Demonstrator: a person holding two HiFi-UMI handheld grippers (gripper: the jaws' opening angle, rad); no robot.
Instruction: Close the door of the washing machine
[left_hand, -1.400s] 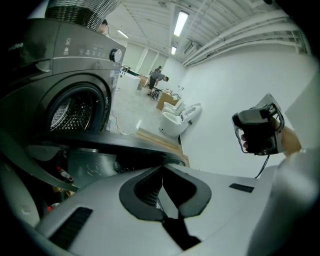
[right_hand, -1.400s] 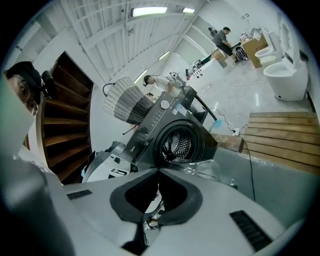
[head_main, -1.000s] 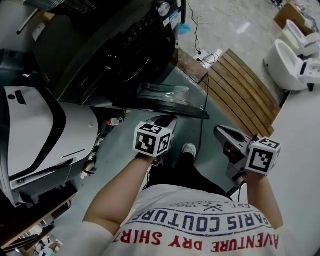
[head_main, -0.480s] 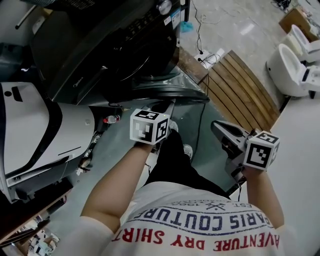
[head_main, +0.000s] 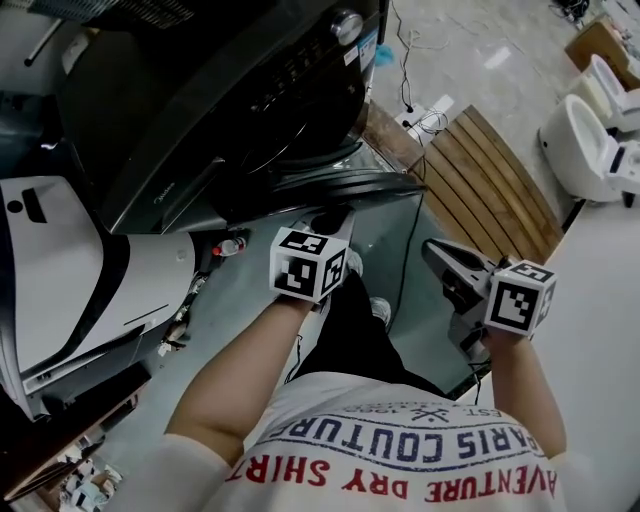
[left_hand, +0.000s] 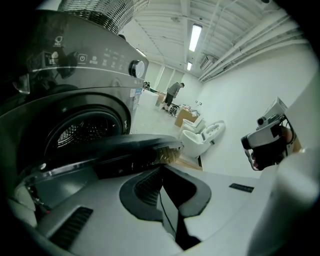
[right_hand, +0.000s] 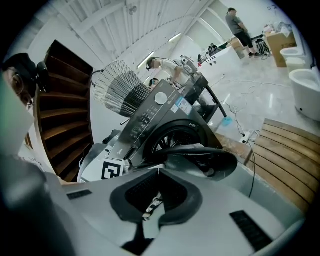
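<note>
**If the tip slips, the door won't latch**

While your left gripper (left_hand: 161, 167) has its jaws pressed together on nothing, its tip sits at the rim of the door (left_hand: 115, 150), which hangs half-swung in front of the washing machine (head_main: 230, 90). A glancing push could skid off that curved rim. Your right gripper (right_hand: 159, 170), likewise closed and empty, hangs well apart from the machine.

Left gripper (head_main: 328, 228): jaws closed, empty, tip right at door (head_main: 345, 185) edge, forearm (head_main: 235, 370) stretched forward. Right gripper (head_main: 437, 256): jaws closed, empty, short of door, off to its right.
</note>
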